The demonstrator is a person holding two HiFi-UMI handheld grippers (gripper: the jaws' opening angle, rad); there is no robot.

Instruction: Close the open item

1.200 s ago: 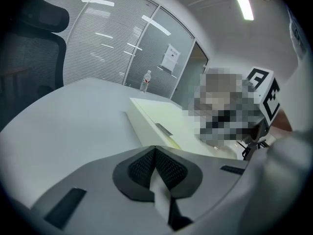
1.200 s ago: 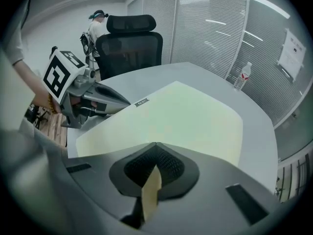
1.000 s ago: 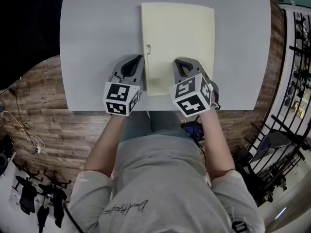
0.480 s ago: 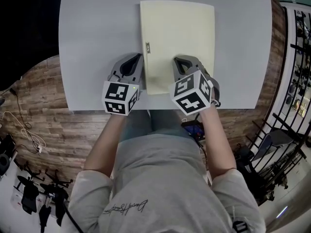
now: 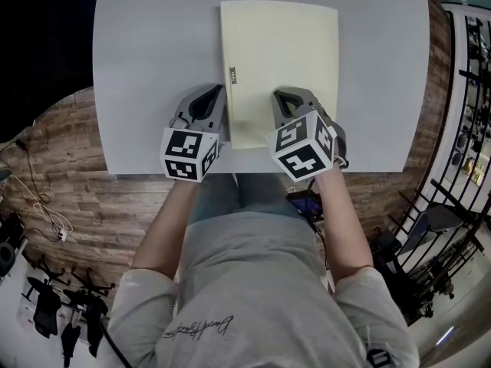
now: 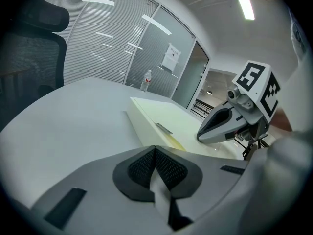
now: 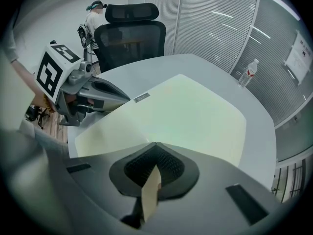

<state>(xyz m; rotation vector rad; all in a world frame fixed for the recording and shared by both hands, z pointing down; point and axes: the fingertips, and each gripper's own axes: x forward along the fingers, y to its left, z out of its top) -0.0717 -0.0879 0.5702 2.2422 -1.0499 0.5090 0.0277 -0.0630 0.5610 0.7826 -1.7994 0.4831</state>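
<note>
A pale yellow flat case (image 5: 281, 67) lies shut on the grey table (image 5: 153, 52), with a small grey label (image 5: 233, 74) at its left edge. My left gripper (image 5: 216, 92) rests on the table just left of the case's near corner, jaws together and holding nothing. My right gripper (image 5: 279, 96) sits over the near right part of the case, also shut and empty. The left gripper view has the case (image 6: 168, 116) ahead and to the right, with the right gripper (image 6: 201, 135) on it. The right gripper view looks across the lid (image 7: 190, 111), with the left gripper (image 7: 128, 97) beside it.
A water bottle (image 7: 249, 72) stands at the table's far side, and it also shows in the left gripper view (image 6: 145, 80). A black office chair (image 7: 132, 28) stands beyond the table, with a person (image 7: 94, 17) behind it. The table's near edge (image 5: 253, 173) runs just behind both grippers.
</note>
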